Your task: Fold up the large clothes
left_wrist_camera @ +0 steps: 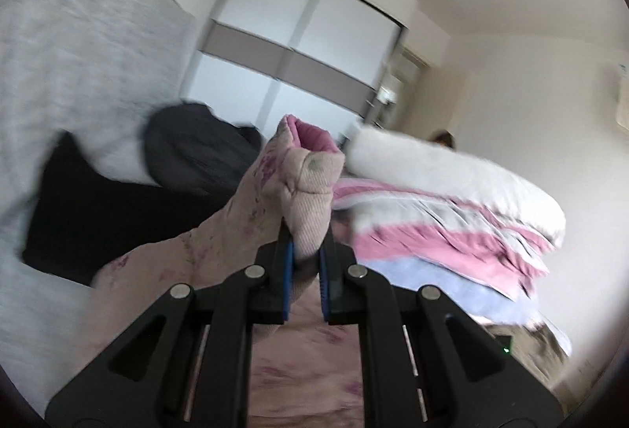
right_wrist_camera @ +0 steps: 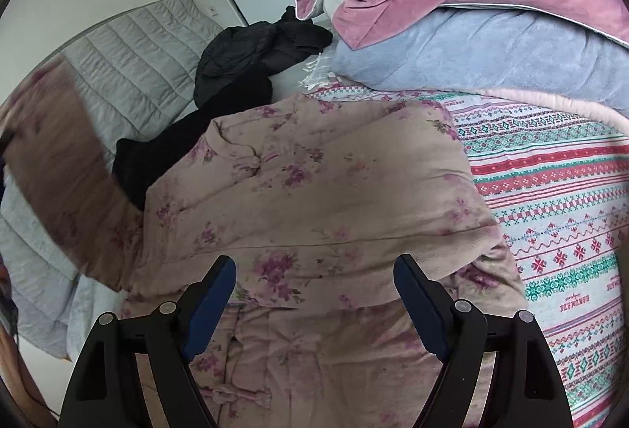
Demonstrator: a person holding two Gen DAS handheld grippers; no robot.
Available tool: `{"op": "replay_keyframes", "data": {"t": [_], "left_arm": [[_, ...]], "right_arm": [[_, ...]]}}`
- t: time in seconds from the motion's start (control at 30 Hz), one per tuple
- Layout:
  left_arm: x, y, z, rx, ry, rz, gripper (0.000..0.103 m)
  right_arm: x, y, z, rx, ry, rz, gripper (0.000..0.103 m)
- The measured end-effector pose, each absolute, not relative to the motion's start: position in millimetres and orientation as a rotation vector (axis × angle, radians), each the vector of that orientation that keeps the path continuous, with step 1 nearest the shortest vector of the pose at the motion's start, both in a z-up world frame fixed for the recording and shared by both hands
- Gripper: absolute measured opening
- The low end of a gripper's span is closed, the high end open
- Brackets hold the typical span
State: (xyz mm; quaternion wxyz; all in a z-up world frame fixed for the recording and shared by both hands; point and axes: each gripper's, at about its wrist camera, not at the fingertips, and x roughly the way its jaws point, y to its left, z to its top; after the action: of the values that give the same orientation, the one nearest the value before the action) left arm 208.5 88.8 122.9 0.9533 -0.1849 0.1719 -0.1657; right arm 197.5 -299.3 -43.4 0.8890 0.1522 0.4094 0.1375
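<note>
A padded beige jacket with a purple flower print (right_wrist_camera: 314, 192) lies spread on the bed, one side folded over its body. My left gripper (left_wrist_camera: 306, 251) is shut on the jacket's ribbed sleeve cuff (left_wrist_camera: 310, 184), which shows a pink lining, and holds it lifted above the bed. The raised sleeve appears as a blurred beige band at the left of the right wrist view (right_wrist_camera: 59, 160). My right gripper (right_wrist_camera: 314, 270) is open and empty, hovering just above the jacket's lower part.
Black clothes (right_wrist_camera: 243, 62) lie beyond the jacket. A stack of pink, grey and blue blankets (right_wrist_camera: 471, 15) fills the back right. A patterned bedspread (right_wrist_camera: 550, 200) lies to the right, a grey quilt (right_wrist_camera: 133, 58) to the left. A wardrobe (left_wrist_camera: 298, 50) stands behind.
</note>
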Motion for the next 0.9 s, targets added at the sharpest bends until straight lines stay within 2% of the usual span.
{"op": "replay_keyframes", "data": {"t": [0.13, 0.27, 0.37, 0.43, 0.47, 0.67, 0.9], "left_arm": [[225, 19, 87, -0.382, 0.464, -0.432, 0.012], [229, -45, 28, -0.36, 0.61, -0.492, 0.016], [231, -74, -26, -0.315, 0.76, -0.5, 0.029], [231, -89, -59, -0.286, 0.889, -0.543, 0.047], [226, -91, -68, -0.28, 0.92, -0.552, 0.049], [185, -67, -61, -0.235, 0.875, -0.578, 0.055], [164, 16, -36, -0.168, 0.79, -0.462, 0.058]], "right_arm": [[199, -312, -46, 0.37, 0.85, 0.298, 0.084], [202, -338, -52, 0.513, 0.839, 0.333, 0.084], [205, -353, -58, 0.585, 0.832, 0.329, 0.084], [207, -359, -62, 0.627, 0.831, 0.337, 0.084], [208, -360, -64, 0.646, 0.832, 0.345, 0.084], [220, -347, -78, 0.689, 0.823, 0.426, 0.084], [247, -302, -116, 0.64, 0.903, 0.442, 0.081]]}}
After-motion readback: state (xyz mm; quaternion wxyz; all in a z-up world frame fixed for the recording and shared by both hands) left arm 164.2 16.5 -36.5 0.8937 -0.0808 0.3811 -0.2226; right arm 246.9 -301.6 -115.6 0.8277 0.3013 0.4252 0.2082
